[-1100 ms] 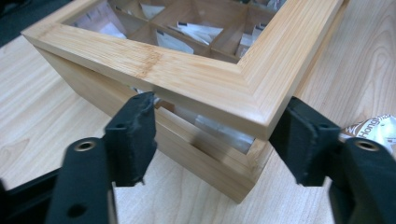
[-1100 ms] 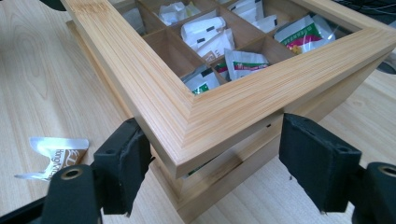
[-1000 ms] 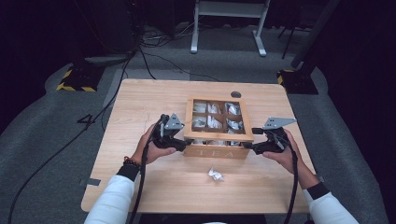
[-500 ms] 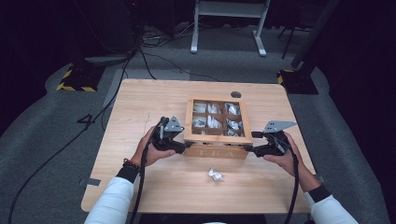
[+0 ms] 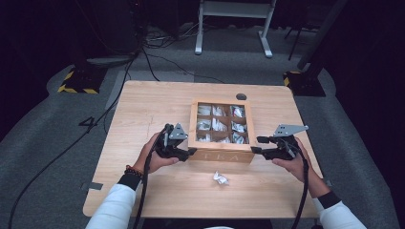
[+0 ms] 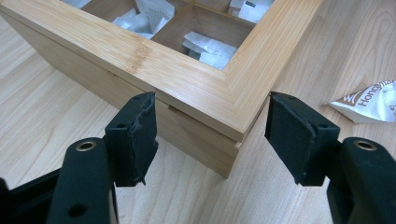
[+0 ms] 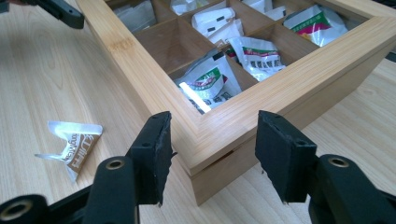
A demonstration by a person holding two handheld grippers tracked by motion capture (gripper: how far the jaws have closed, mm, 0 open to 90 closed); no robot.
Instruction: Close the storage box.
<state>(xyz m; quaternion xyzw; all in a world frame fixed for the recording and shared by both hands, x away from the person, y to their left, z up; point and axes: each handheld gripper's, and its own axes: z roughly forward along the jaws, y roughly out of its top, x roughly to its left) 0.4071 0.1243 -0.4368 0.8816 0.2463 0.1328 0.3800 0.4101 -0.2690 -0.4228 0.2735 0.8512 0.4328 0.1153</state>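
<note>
Near the middle of the counter (image 5: 157,105): wooden tea box (image 5: 222,156), long side running left to right, lettered front wall facing the person, sachets in its compartments. At its front-left corner, left claw (image 5: 191,152), released, one pad to each side of that corner and aimed along the diagonal into the box. At its front-right corner, right claw (image 5: 255,145), likewise released and astride its corner, having just been narrowing with the corner between the pads but no squeeze yet. Equally near, then, one hand per corner, with the box lying straight ahead of both and between them. Judged from this: next a pinch on both corners at once, at or just above the seam between framed top and base, seen in both gripper views. Just in front of the box, apart from both claws, a loose sachet (image 5: 220,178). Hard to tell in the left gripper view whether the pad by the side wall already brushes the wood. Impossible to tell whether the frame holds a clear pane. Back edge and any hinge hidden; print on the sachets too blurred to read.
</note>
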